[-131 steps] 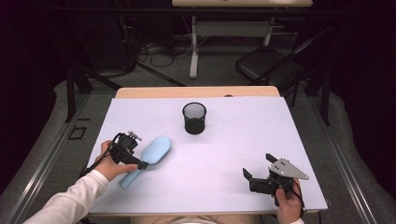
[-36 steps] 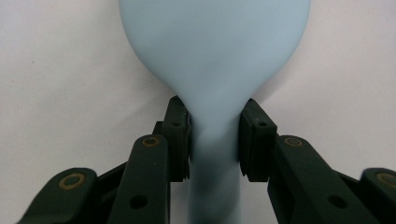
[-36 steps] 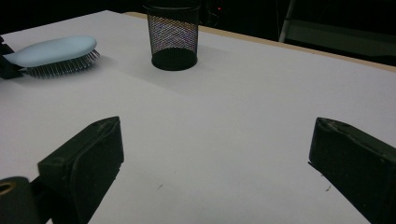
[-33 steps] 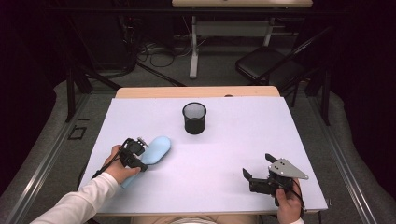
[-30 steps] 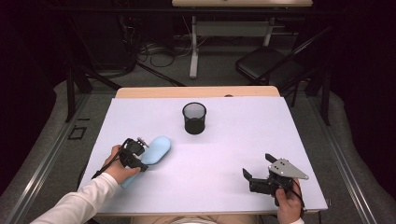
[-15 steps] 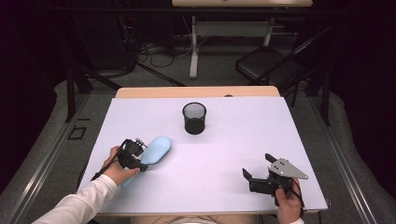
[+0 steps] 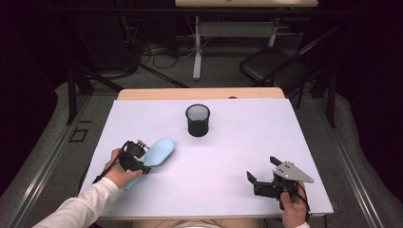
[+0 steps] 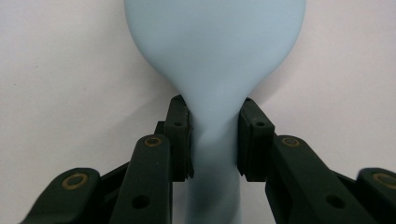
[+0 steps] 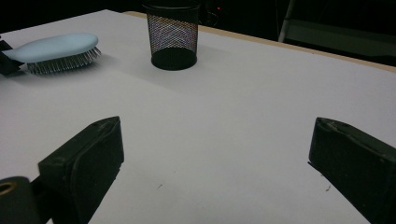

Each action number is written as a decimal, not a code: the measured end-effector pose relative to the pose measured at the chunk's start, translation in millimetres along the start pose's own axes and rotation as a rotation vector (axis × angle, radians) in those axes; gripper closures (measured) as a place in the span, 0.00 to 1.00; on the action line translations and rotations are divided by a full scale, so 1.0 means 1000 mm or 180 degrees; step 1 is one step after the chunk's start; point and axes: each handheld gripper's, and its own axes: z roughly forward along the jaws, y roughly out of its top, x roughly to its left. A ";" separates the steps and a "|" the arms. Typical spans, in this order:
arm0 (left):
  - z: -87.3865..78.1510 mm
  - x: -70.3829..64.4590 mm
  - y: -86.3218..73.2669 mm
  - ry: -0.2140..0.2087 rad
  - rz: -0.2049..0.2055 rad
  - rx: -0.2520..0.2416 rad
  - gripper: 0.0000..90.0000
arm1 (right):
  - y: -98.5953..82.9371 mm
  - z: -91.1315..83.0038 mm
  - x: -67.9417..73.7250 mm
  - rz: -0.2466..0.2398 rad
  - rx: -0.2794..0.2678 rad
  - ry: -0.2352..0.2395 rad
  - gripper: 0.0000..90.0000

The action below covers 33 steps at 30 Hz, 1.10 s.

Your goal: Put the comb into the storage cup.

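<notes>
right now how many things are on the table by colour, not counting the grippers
light blue: 1, the hairbrush, its handle clamped in the left gripper
black: 1, the mesh pen cup
total: 2

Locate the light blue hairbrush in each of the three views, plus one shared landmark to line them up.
High view: hairbrush left of centre on the white table, handle in the left gripper.
Left gripper view: hairbrush top centre, its neck clamped between the jaws.
Right gripper view: hairbrush upper left, bristles down.
Shared landmark: black mesh cup in the high and right gripper views.
</notes>
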 end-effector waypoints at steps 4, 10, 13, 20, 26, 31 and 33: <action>-0.004 0.001 0.001 0.0006 -0.0011 -0.0079 0.77 | 0.000 0.000 0.000 0.0007 0.0004 -0.0001 0.03; -0.013 0.001 0.003 0.0009 -0.0019 -0.0209 0.77 | 0.000 0.000 0.000 0.0007 0.0003 -0.0002 0.03; -0.017 0.000 0.004 0.0032 -0.0020 -0.0289 0.77 | 0.000 0.000 0.000 0.0001 0.0004 -0.0002 0.03; -0.026 -0.003 0.006 0.0056 0.0015 -0.0466 0.77 | 0.000 0.000 0.000 0.0009 0.0004 -0.0002 0.03; -0.031 -0.006 0.008 0.0056 0.0036 -0.0545 0.77 | 0.000 0.000 0.000 0.0001 0.0006 -0.0004 0.03; -0.035 -0.006 0.010 0.0054 0.0039 -0.0610 0.77 | 0.000 0.000 0.000 0.0002 0.0006 -0.0007 0.03; -0.037 -0.006 0.010 0.0051 0.0040 -0.0650 0.77 | 0.000 0.000 0.000 0.0002 0.0010 -0.0007 0.03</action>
